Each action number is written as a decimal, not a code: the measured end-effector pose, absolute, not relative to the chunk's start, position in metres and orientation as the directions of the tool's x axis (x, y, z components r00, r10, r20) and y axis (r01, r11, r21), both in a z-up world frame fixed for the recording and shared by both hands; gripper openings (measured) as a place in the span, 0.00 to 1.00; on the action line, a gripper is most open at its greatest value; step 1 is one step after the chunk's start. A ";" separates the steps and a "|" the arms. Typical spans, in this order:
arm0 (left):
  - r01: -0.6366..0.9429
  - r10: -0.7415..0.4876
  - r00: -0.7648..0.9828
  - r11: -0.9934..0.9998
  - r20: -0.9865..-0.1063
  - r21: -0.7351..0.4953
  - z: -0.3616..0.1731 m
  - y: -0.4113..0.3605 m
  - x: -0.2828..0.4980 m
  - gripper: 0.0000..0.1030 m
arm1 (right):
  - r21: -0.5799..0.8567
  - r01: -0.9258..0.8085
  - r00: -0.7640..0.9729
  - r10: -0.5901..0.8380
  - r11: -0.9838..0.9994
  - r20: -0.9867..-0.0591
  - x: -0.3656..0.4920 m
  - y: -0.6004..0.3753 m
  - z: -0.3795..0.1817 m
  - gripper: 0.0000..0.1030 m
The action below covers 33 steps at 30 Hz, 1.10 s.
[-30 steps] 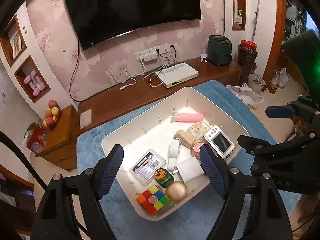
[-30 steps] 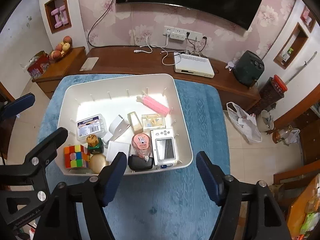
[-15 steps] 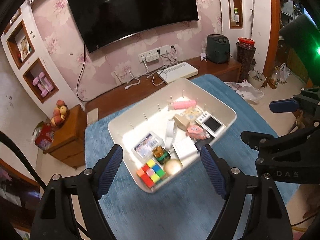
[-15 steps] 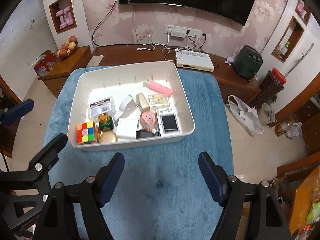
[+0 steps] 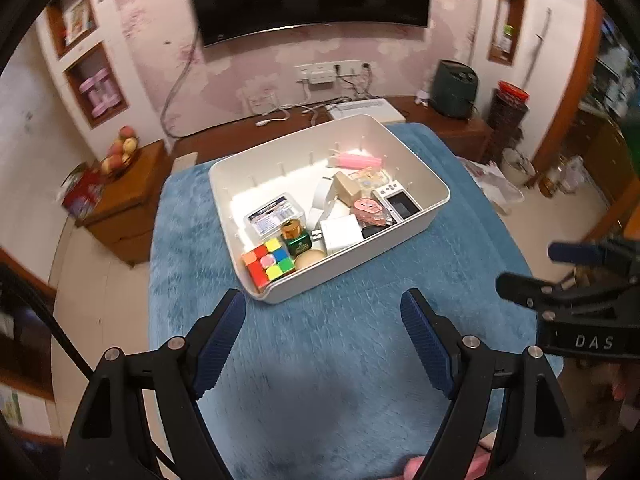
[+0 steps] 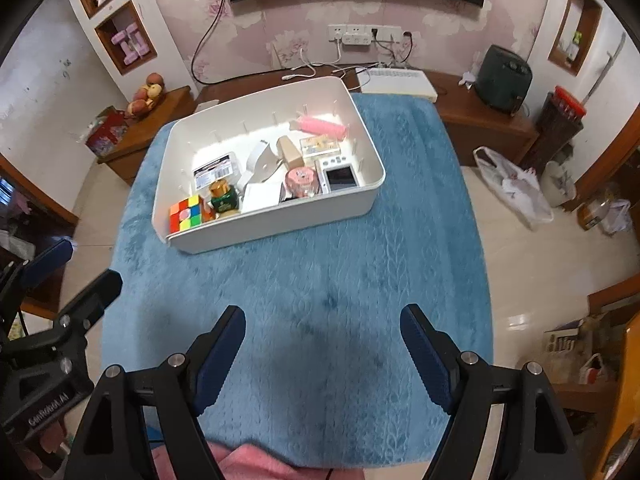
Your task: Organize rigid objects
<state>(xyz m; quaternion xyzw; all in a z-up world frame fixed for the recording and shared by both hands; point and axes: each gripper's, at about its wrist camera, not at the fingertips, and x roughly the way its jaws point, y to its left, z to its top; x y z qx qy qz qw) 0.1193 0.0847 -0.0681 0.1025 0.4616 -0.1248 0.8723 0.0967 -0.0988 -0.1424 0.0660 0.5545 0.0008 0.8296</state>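
A white bin [image 5: 416, 168] [image 6: 364, 128] sits on the far part of the blue cloth [image 5: 320, 344] [image 6: 320, 272]. In it lie a colour cube [image 5: 269, 260] [image 6: 186, 213], a green bottle [image 5: 296, 236] [image 6: 223, 196], a clear labelled box [image 5: 274, 215], a pink tube [image 5: 356, 160] [image 6: 322, 127], a white screen device [image 5: 398, 200] [image 6: 339, 176] and several other small items. My left gripper [image 5: 324, 332] hangs open over bare cloth short of the bin. My right gripper [image 6: 322, 344] is also back from the bin, its jaws opening with nothing between them.
Behind the table runs a wooden TV bench [image 6: 472, 116] with a white router box [image 6: 396, 80] and a dark green appliance [image 6: 505, 77]. A fruit bowl [image 6: 146, 94] stands on a side cabinet at left. A plastic bag [image 6: 516, 188] lies on the floor at right.
Both grippers have drawn back from the bin toward the near edge of the cloth, so the bin now looks smaller and farther. The bin's contents have not moved.
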 end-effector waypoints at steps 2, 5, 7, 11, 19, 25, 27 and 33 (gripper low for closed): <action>0.278 -0.101 0.552 0.958 -0.828 0.069 -0.063 0.083 0.111 0.80 | 0.127 0.076 0.389 0.088 0.989 -0.917 0.087 -0.104 -0.139 0.79; 0.240 -0.099 0.553 0.970 -0.827 0.044 -0.055 0.079 0.097 0.80 | 0.148 0.075 0.413 0.104 0.986 -0.905 0.071 -0.113 -0.131 0.79; 0.215 -0.090 0.557 0.976 -0.826 0.039 -0.052 0.078 0.090 0.80 | 0.148 0.073 0.422 0.104 0.986 -0.901 0.060 -0.118 -0.127 0.79; 0.170 -0.071 0.582 0.985 -0.810 0.036 -0.044 0.072 0.073 0.80 | 0.170 0.048 0.441 0.132 0.984 -0.888 0.040 -0.125 -0.119 0.79; 0.125 -0.021 0.653 0.989 -0.757 0.081 -0.034 0.055 0.037 0.80 | 0.207 0.012 0.516 0.171 0.978 -0.839 0.007 -0.132 -0.104 0.80; 0.110 -0.026 0.709 0.991 -0.704 0.074 -0.023 0.051 0.024 0.83 | 0.172 0.017 0.605 0.127 0.985 -0.786 -0.012 -0.138 -0.090 0.82; 0.098 -0.030 0.731 0.993 -0.682 0.062 -0.019 0.050 0.021 0.89 | 0.162 0.016 0.624 0.117 0.987 -0.773 -0.014 -0.140 -0.088 0.82; 0.061 0.003 0.763 0.995 -0.647 0.076 -0.014 0.048 0.017 0.98 | 0.106 0.006 0.680 0.074 0.994 -0.729 -0.021 -0.140 -0.079 0.89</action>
